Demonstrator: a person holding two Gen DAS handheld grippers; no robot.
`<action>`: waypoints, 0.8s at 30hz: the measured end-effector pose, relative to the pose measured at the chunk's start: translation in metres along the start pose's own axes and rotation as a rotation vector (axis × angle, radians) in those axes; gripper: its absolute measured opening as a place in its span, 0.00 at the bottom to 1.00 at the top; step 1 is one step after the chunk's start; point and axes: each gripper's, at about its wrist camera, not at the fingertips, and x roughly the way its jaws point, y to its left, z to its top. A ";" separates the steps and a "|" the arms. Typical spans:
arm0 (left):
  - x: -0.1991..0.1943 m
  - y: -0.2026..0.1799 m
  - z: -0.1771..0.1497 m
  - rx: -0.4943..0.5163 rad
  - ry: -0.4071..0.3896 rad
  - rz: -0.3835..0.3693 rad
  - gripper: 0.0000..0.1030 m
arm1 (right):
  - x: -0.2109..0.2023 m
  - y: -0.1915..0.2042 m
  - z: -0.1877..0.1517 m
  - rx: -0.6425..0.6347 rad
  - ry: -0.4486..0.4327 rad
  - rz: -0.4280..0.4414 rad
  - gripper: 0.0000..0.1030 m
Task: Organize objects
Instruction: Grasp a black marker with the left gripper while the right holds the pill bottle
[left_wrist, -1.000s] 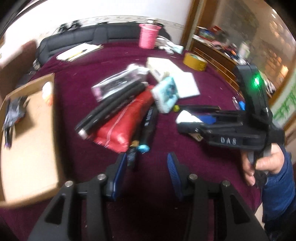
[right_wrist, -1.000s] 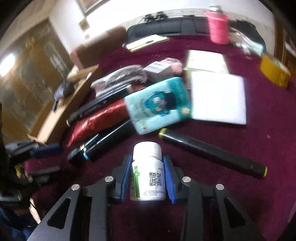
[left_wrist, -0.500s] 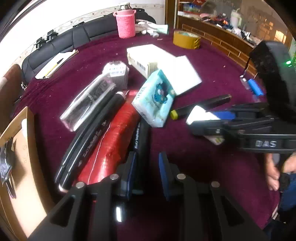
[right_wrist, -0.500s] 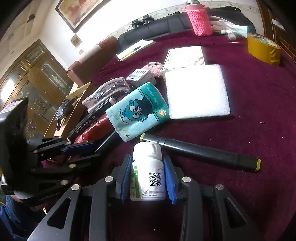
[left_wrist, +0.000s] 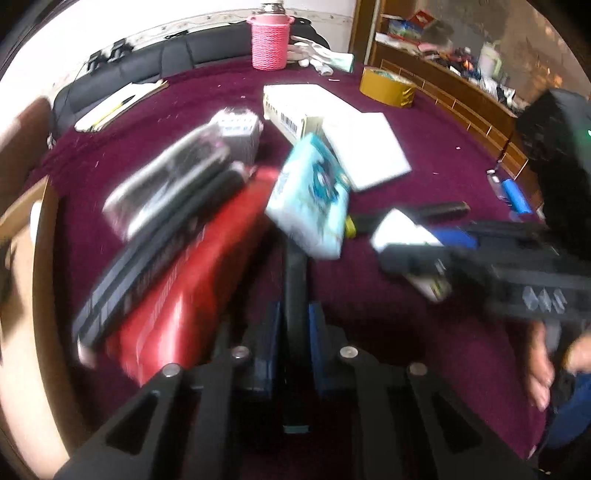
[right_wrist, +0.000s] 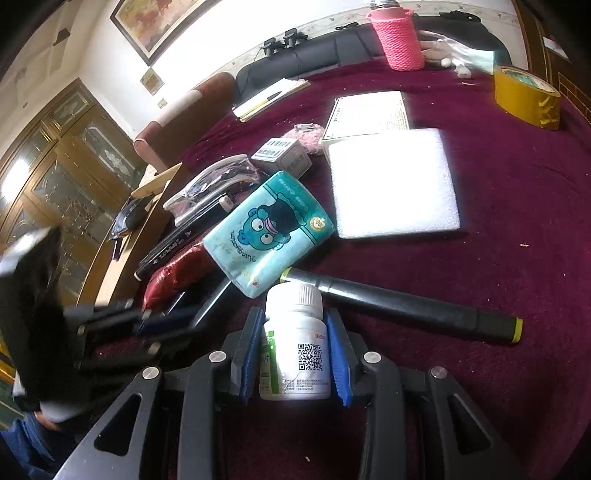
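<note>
So the black marker (left_wrist: 295, 291) is clamped in the left tool (left_wrist: 294, 328), its blue pads squeezing it from both sides. The jaws have just been closing and now sit tight on the barrel. The marker's far end runs under the teal tissue pack (left_wrist: 314, 203), with a red foil pouch (left_wrist: 192, 288) just to its left, on the maroon table (left_wrist: 424, 332). The left view is pretty blurry though.

The right tool (right_wrist: 295, 347) is gripping a white pill bottle (right_wrist: 295, 350) upright between its pads, QR code facing the camera. Right behind the bottle lies a second black marker with yellow-green ends (right_wrist: 406, 306), and past that a white foam sheet (right_wrist: 391, 188). A yellow tape roll (right_wrist: 524, 96) and a pink knitted cup (right_wrist: 400, 37) sit at the far edge.
</note>
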 end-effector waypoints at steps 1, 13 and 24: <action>-0.004 0.001 -0.007 -0.012 -0.005 -0.005 0.14 | 0.000 0.002 0.000 -0.006 0.001 -0.003 0.36; 0.004 -0.014 0.001 0.037 -0.016 0.080 0.14 | 0.004 0.007 -0.001 -0.029 0.001 -0.017 0.36; -0.020 0.000 -0.027 -0.089 -0.082 -0.058 0.14 | -0.008 0.014 -0.002 -0.047 -0.057 0.003 0.36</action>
